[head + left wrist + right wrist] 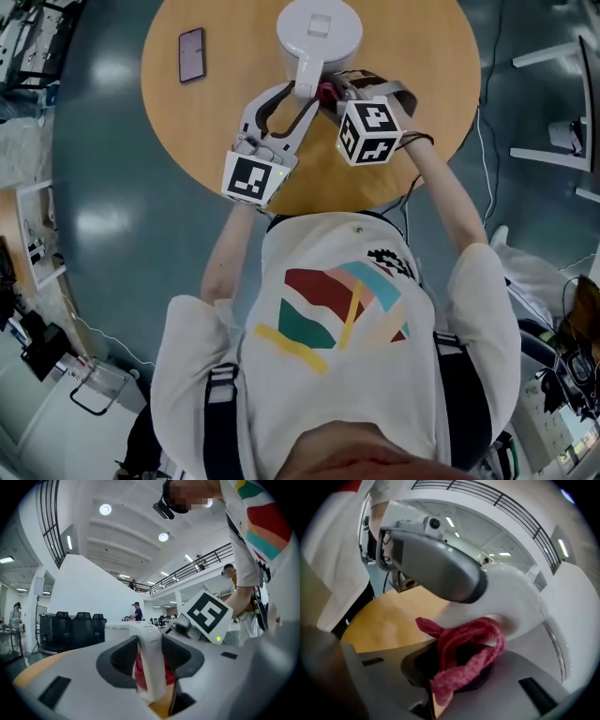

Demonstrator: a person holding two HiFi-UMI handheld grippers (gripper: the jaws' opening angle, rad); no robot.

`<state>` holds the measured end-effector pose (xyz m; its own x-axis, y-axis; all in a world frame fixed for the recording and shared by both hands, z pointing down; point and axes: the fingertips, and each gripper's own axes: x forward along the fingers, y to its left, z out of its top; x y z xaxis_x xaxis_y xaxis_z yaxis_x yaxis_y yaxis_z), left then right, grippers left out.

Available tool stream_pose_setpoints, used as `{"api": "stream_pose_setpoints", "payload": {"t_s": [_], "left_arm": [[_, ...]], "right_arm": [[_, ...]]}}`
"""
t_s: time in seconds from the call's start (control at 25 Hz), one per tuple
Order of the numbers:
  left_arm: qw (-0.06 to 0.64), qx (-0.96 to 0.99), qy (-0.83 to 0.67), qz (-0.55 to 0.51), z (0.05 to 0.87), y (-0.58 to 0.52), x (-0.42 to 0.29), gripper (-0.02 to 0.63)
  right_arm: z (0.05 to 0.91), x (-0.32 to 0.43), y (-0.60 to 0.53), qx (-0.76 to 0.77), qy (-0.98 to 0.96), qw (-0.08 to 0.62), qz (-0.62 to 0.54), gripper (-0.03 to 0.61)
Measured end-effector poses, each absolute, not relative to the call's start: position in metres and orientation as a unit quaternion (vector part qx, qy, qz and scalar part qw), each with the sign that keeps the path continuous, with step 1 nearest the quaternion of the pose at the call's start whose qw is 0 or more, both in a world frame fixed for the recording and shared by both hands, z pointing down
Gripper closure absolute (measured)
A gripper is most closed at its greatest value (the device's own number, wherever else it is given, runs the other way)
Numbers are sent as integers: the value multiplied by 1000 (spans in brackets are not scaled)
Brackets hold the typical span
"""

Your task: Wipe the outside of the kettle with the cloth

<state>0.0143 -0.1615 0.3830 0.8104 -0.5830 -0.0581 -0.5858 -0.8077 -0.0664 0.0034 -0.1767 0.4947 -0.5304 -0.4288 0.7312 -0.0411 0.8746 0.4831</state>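
Two tools meet at the kettle (319, 33) on the desk's (216, 122) far side: the left tool (304, 97) clasps its handle (149, 663), the right tool (330, 94) pinches the cloth (459, 667) against that handle.

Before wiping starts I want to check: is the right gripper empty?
No, the right gripper holds a red cloth bunched between its jaws.

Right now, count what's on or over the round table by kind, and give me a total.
kettle: 1
phone: 1
cloth: 1
grippers: 2, the left gripper and the right gripper
total: 5
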Motion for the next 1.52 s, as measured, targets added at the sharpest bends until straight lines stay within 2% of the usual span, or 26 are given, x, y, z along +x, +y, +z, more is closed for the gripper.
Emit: {"api": "stream_pose_setpoints", "payload": {"t_s": [0.36, 0.64, 0.76, 0.92, 1.04, 1.52], "left_arm": [[45, -949, 311, 28, 383, -156, 19, 405], [44, -949, 312, 29, 378, -153, 14, 405], [52, -950, 308, 24, 376, -149, 14, 404], [108, -951, 287, -29, 381, -142, 14, 405], [84, -951, 296, -3, 383, -145, 12, 405], [99, -954, 283, -21, 388, -142, 21, 405]], "right_arm": [[527, 14, -169, 96, -780, 548, -285, 540], [524, 14, -173, 124, -758, 571, -291, 540], [516, 14, -171, 153, -758, 567, -284, 540], [501, 16, -169, 195, -764, 551, -273, 540], [486, 18, -175, 234, -764, 532, -280, 540], [452, 35, -178, 318, -772, 489, -253, 540]]}}
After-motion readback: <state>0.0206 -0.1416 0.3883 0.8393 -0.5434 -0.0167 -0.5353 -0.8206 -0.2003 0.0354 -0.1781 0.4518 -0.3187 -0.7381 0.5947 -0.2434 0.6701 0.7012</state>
